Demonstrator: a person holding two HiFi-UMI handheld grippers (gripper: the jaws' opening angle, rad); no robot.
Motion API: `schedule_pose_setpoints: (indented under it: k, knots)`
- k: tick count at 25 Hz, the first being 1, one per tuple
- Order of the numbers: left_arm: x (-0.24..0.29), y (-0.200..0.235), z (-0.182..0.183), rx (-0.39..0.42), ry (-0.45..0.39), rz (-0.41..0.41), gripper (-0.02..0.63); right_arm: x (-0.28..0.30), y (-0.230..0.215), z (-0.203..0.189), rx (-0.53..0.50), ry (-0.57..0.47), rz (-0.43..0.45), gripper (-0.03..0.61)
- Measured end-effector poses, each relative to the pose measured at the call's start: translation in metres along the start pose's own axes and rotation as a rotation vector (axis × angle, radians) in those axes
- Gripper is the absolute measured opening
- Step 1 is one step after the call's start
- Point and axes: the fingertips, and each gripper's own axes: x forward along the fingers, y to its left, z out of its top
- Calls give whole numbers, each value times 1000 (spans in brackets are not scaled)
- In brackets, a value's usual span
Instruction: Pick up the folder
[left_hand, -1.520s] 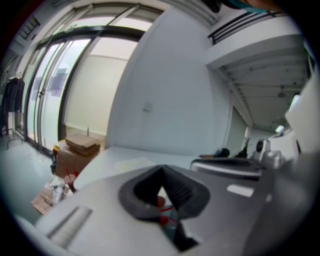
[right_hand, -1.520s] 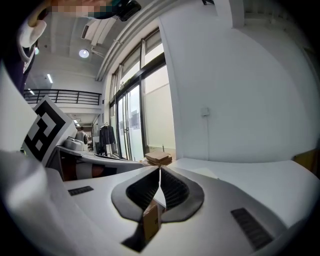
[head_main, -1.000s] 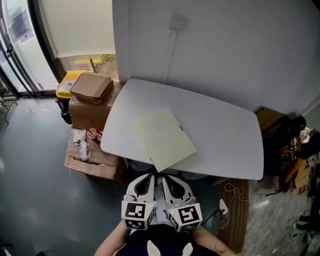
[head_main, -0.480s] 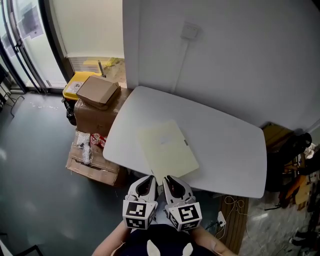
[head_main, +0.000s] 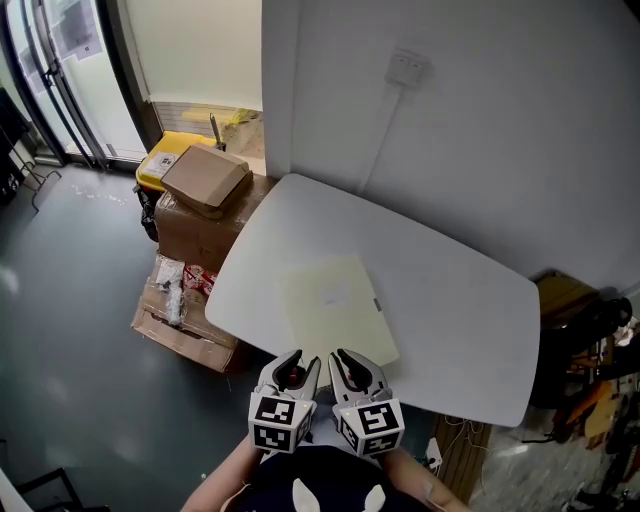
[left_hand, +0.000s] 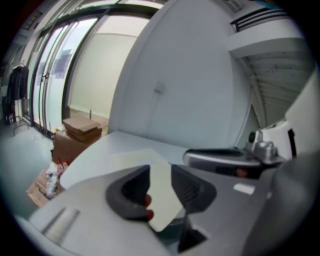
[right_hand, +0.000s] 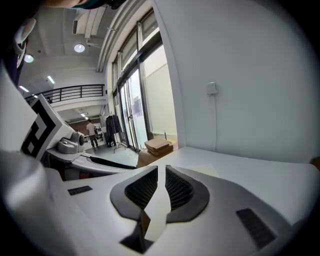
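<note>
Cream folder (head_main: 335, 310) on white table (head_main: 455, 290), left tool (head_main: 301, 362) opening empty, right tool (head_main: 346, 359) closed

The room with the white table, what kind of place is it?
Probably an office or a workplace corner: a plain white table holding a folder, cardboard boxes stacked beside it, and tall glass doors.

Pale yellow folder (head_main: 335, 311) flat, closed, askew near table's near edge.
</note>
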Motion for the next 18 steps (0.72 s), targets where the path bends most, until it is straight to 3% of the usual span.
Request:
schedule_pose_setpoints:
  k: [4,14,18]
  knots:
    - [15,6,-5,-29,38,27,126,15,-9,-7,8,51,43,84]
    - [47,25,-21,-93,105,105,141,41,-40,-29,-2,163,109,162]
    - [58,29,-31,-138,139,113,178,49,-55,-36,-7,205,127,184]
